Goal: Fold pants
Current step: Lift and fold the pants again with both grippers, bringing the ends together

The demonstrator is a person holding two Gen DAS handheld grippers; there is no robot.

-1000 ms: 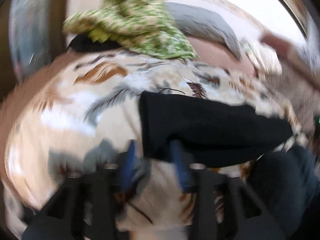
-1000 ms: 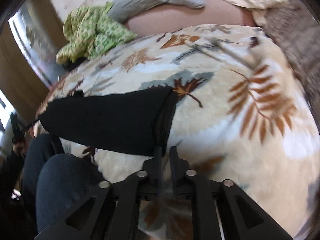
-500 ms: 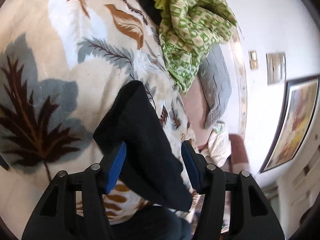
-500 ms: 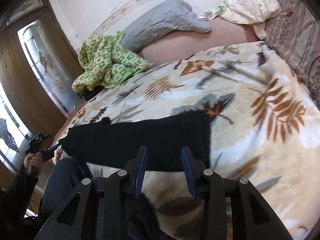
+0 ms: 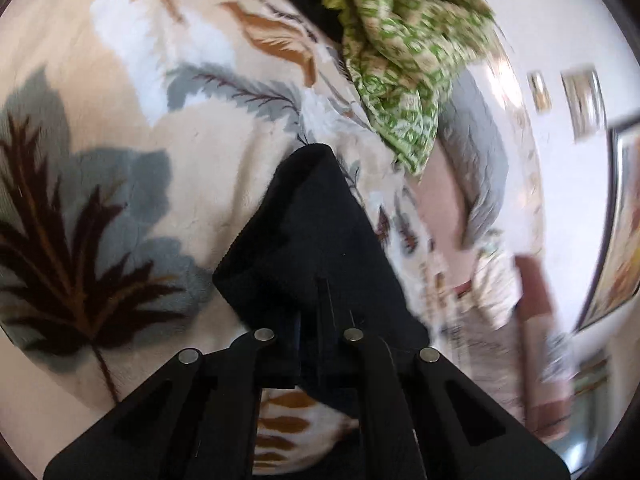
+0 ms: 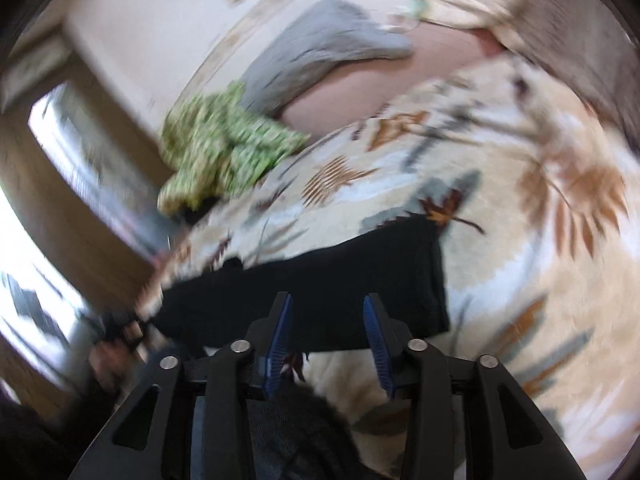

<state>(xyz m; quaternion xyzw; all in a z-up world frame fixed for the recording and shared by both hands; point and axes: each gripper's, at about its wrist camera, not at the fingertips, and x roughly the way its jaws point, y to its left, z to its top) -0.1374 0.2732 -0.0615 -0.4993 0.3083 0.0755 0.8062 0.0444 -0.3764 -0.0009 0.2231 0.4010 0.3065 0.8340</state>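
Open room is offered by the wide cream blanket printed with brown and grey leaves (image 6: 552,248), bare to the right of the folded black pants (image 6: 320,292) and beyond them. Passage toward the far left corner is blocked by a crumpled green-patterned cloth (image 6: 224,148), and behind it by a grey quilted pillow (image 6: 320,48) lying against the wall.

Both wrist views look down close over the leaf-print blanket (image 5: 120,152), sharing the black pants (image 6: 340,276) and, toward twelve o'clock, the green cloth (image 5: 400,56).
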